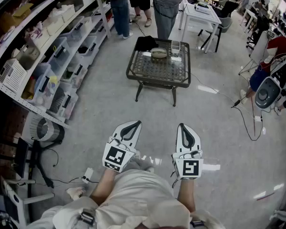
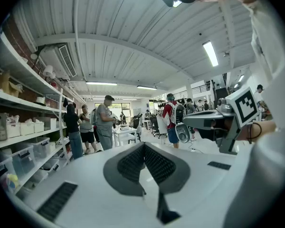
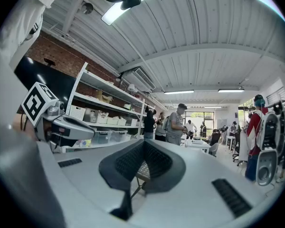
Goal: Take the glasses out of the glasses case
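Note:
A greenish oval glasses case (image 1: pixel 158 53) lies closed on a small dark mesh table (image 1: pixel 157 73) some way ahead on the floor. No glasses show. Both grippers hang low in the head view, near the person's body and far short of the table. My left gripper (image 1: pixel 136 123) has its jaws together with nothing between them; the left gripper view shows its dark pads (image 2: pixel 133 164) meeting at the tip (image 2: pixel 144 145). My right gripper (image 1: pixel 182 126) is likewise shut and empty (image 3: pixel 143 142). Each gripper shows in the other's view: the right (image 2: pixel 213 122), the left (image 3: pixel 61 125).
A black pouch (image 1: pixel 146 43) and a clear box (image 1: pixel 175 46) also lie on the table. Shelves with storage bins (image 1: pixel 52 61) line the left. People stand beyond the table by white desks (image 1: pixel 200 13). A cable (image 1: pixel 250 123) and a grey round device (image 1: pixel 265 93) are at the right.

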